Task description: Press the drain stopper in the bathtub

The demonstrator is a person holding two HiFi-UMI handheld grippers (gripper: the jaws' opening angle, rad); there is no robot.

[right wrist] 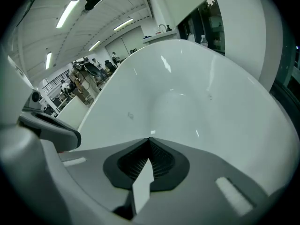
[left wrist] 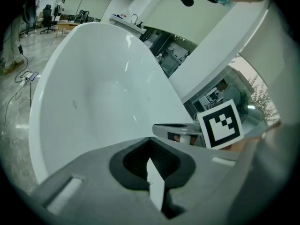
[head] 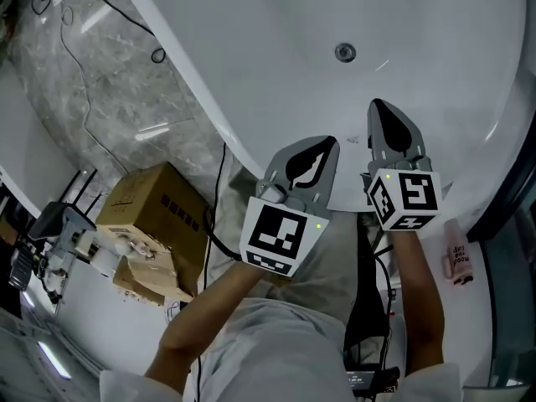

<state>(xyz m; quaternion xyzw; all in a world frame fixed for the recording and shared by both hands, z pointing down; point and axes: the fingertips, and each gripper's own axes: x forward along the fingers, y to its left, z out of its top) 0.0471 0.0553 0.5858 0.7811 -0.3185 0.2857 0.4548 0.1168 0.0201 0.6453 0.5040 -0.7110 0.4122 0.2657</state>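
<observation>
The round metal drain stopper (head: 344, 53) sits in the floor of the white bathtub (head: 276, 32), seen in the head view. Both grippers hover over the tub's near rim, short of the stopper. My left gripper (head: 332, 144) is shut with nothing in it, and its tip points toward the tub. My right gripper (head: 377, 105) is also shut and empty, and reaches a little further in, below and right of the stopper. In the left gripper view the jaws (left wrist: 151, 141) meet, with the right gripper's marker cube (left wrist: 220, 124) beside them. The right gripper view shows its shut jaws (right wrist: 150, 141) facing the tub's curved inside.
A cardboard box (head: 149, 224) stands on the marble floor left of the tub, with black cables (head: 100, 141) trailing nearby. A small pink bottle (head: 456, 262) rests on the ledge at the right. A dark glass partition (head: 511, 224) runs along the right edge.
</observation>
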